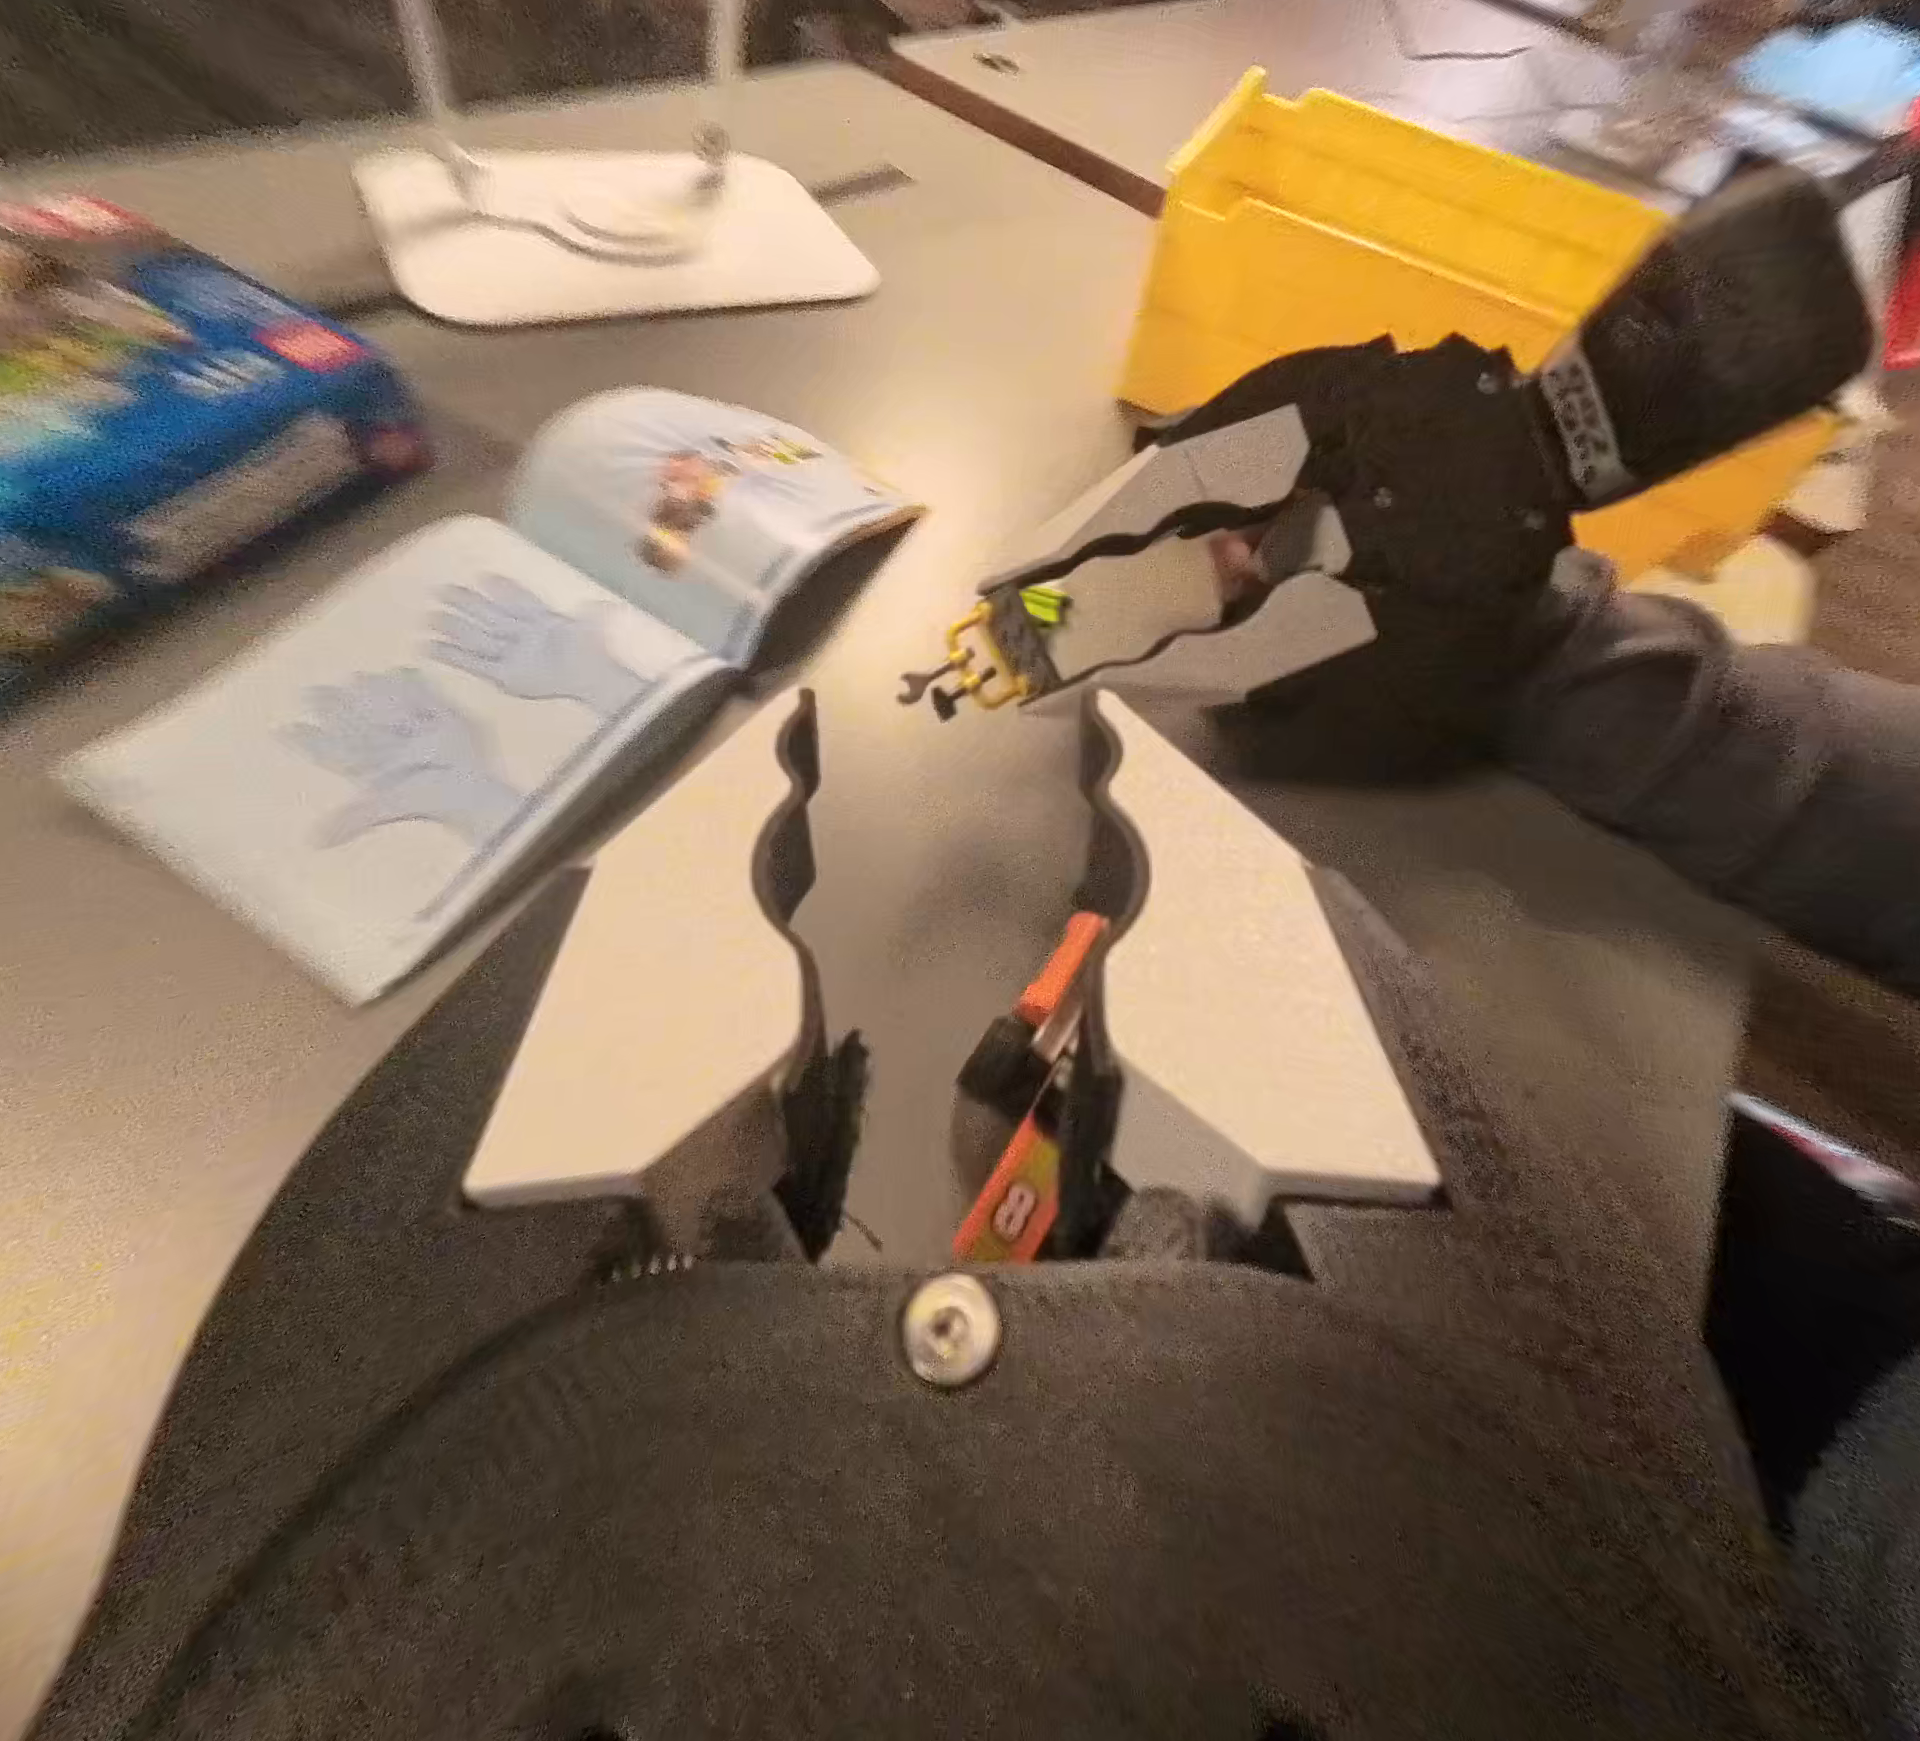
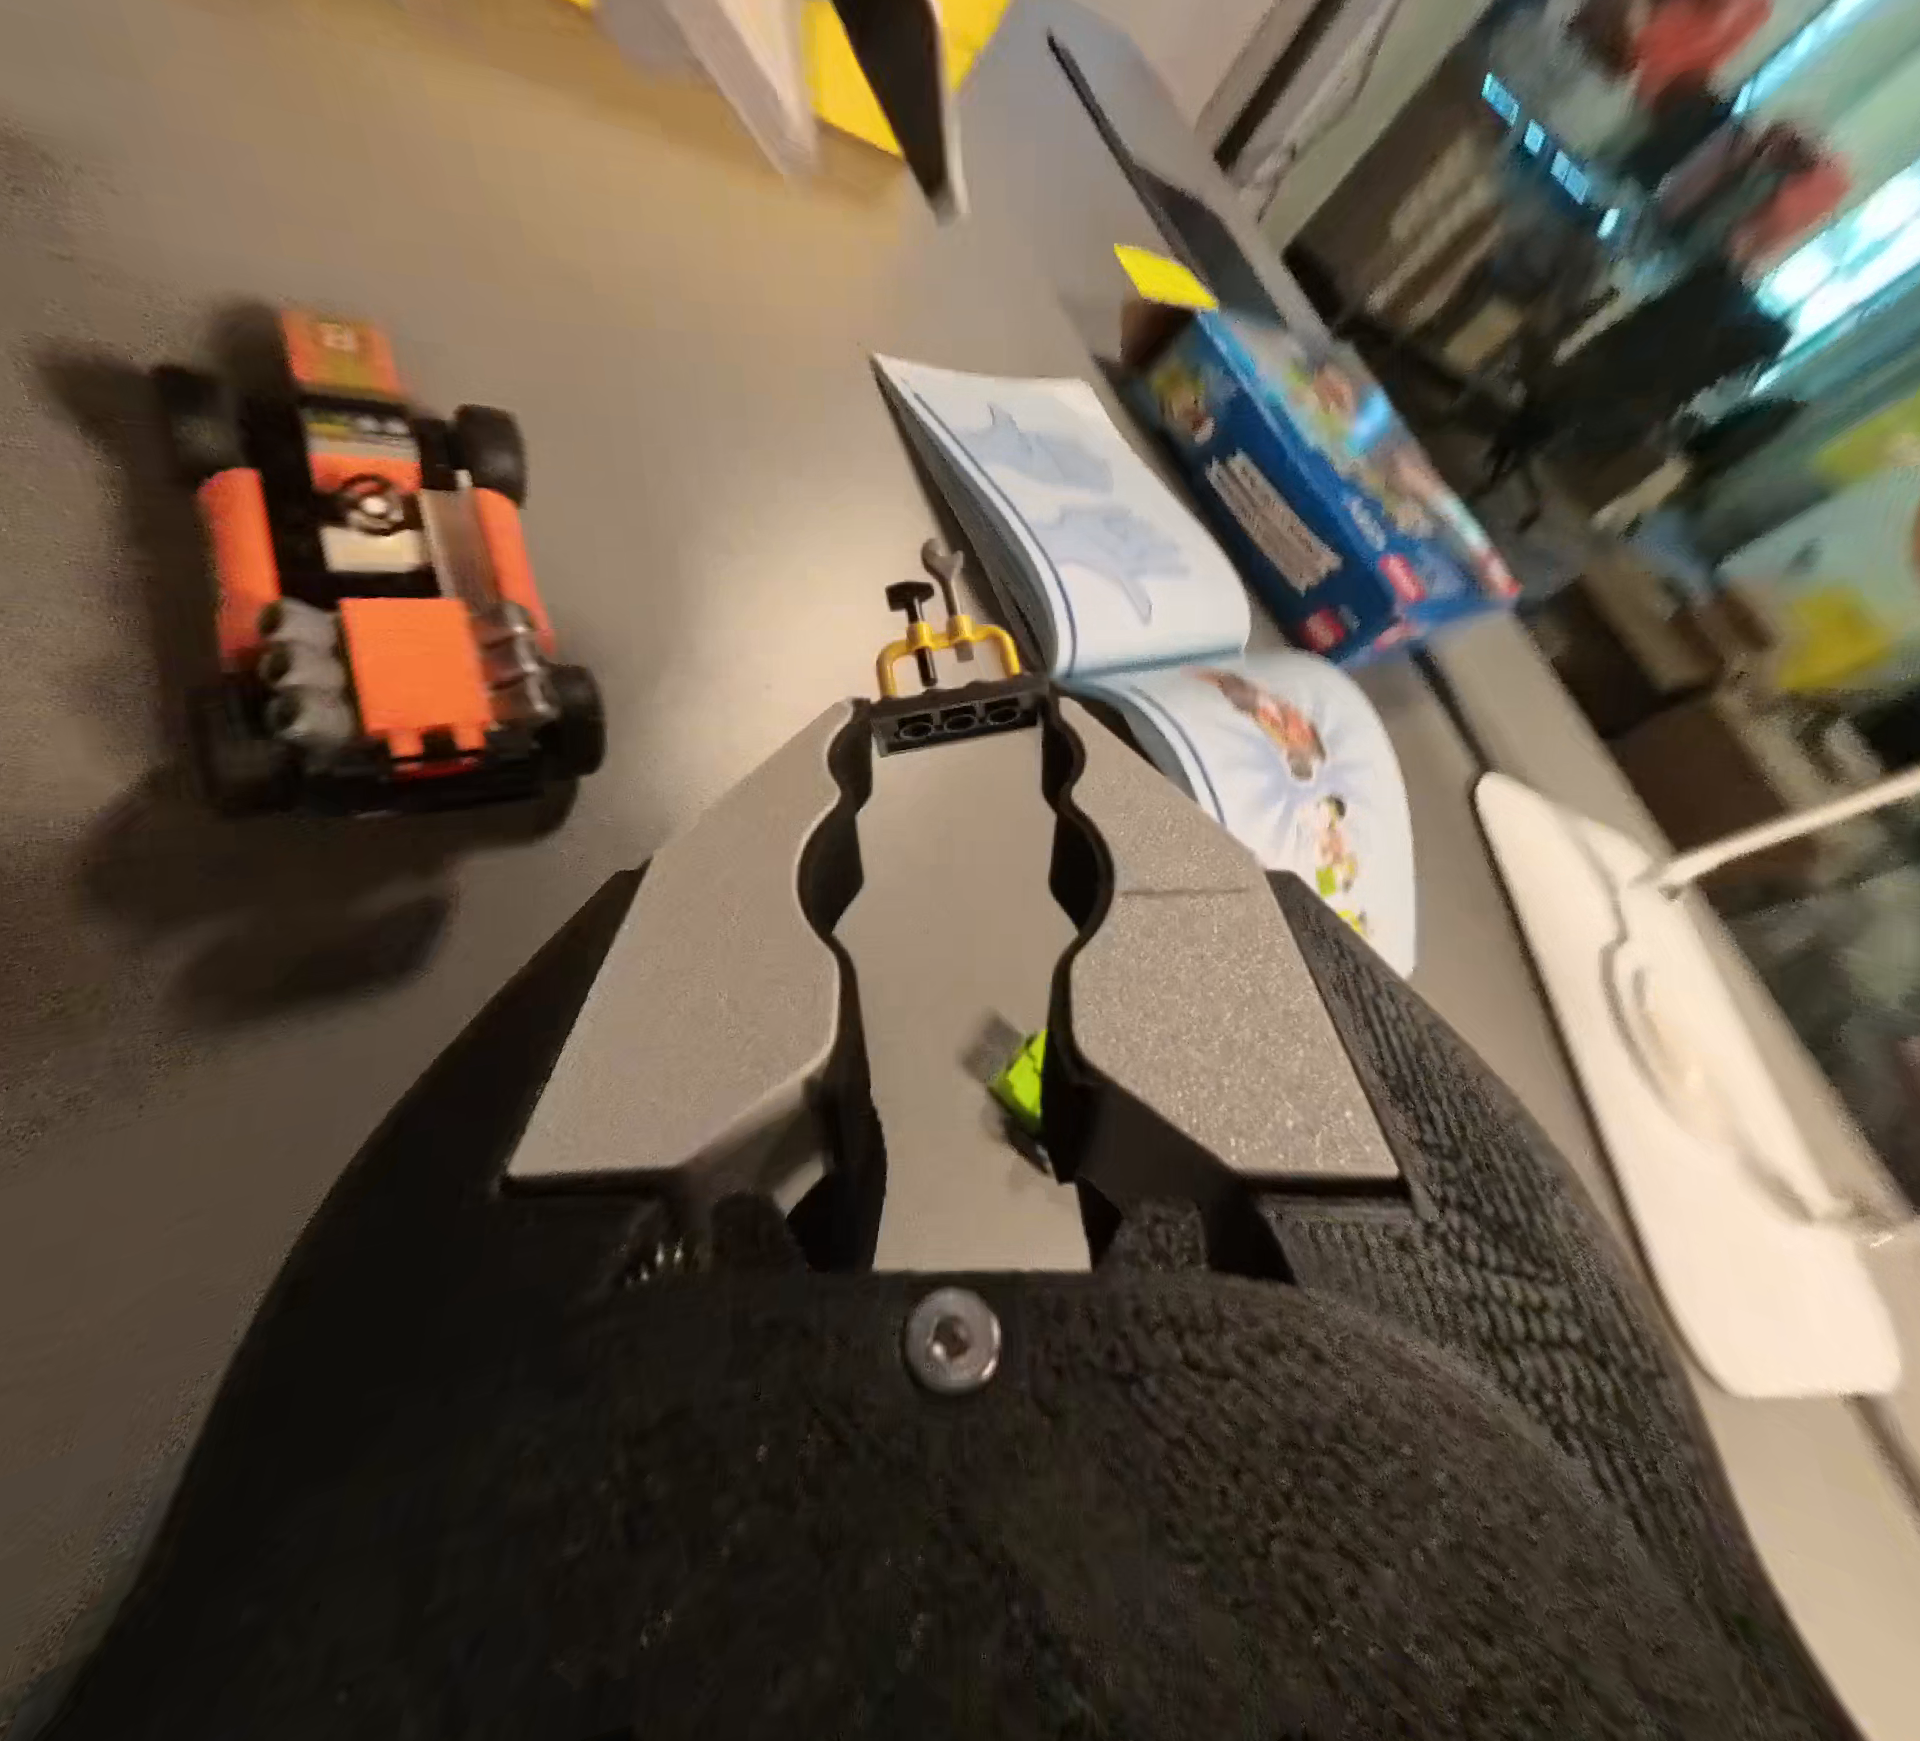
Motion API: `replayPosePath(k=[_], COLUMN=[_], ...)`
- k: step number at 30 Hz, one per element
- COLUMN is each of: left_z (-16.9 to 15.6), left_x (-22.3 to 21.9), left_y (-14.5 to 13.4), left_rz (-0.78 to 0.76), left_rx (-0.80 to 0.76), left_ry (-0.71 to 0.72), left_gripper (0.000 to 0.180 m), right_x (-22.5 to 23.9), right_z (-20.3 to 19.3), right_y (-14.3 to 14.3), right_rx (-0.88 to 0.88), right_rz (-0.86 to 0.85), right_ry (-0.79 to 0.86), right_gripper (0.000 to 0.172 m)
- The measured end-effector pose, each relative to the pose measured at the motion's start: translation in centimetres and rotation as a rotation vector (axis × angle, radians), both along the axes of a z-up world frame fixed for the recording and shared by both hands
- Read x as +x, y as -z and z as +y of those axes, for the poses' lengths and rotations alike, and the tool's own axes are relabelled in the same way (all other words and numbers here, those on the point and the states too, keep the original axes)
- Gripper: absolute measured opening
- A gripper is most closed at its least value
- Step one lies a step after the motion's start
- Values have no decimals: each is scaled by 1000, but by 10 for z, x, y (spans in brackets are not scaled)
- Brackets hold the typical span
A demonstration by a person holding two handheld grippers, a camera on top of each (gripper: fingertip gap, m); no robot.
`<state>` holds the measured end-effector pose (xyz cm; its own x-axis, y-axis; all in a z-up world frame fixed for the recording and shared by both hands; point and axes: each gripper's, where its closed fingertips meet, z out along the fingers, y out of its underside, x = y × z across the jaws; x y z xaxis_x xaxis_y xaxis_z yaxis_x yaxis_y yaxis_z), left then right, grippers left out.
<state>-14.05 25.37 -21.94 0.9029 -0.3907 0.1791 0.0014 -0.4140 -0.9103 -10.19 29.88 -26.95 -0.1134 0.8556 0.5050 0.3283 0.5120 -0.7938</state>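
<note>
Grey table (image 1: 997, 403), warm light pooling on it. Dark blurred wall (image 1: 187, 8) behind; bright windows (image 2: 1849, 237) beyond cluttered shelves (image 2: 1455, 257).

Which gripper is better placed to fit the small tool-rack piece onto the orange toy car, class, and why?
Probably the right gripper: its fingertips already clamp the dark brick with the yellow tool rack, and the orange toy car lies close by on the table. The left gripper stands open, its fingertips on nothing.

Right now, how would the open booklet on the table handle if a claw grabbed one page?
The open booklet is probably floppy: its pages already curve upward. Likely light, so it may slide on the smooth table. A single thin page could tear or crease.
</note>
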Motion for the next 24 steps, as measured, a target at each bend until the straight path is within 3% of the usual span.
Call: replayPosePath(k=[4, 7, 12, 16, 22, 24], left_z=[21, 16, 15, 10, 9, 14], left_x=[13, 29, 27, 29, -6, -19], left_y=[47, 41, 47, 39, 36, 55], left_rz=[-84, -249, -261, -338, -403, -304], left_rx=[-178, -204, -237, -233, -238, -293], left_ry=[140, 267, 295, 344, 234, 130], left_gripper=[39, 38, 9, 2, 2, 2], right_x=[-3, -5, -6, -5, 5, 4], right_z=[-14, -23, -27, -26, -4, -3], right_y=[-6, -5, -6, -6, -6, -5], right_rx=[113, 150, 185, 213, 200, 206], right_rz=[41, 46, 50, 42, 30, 20], right_ry=[-54, -94, -106, -101, -24, -14], right_gripper=[31, 31, 31, 31, 31, 31])
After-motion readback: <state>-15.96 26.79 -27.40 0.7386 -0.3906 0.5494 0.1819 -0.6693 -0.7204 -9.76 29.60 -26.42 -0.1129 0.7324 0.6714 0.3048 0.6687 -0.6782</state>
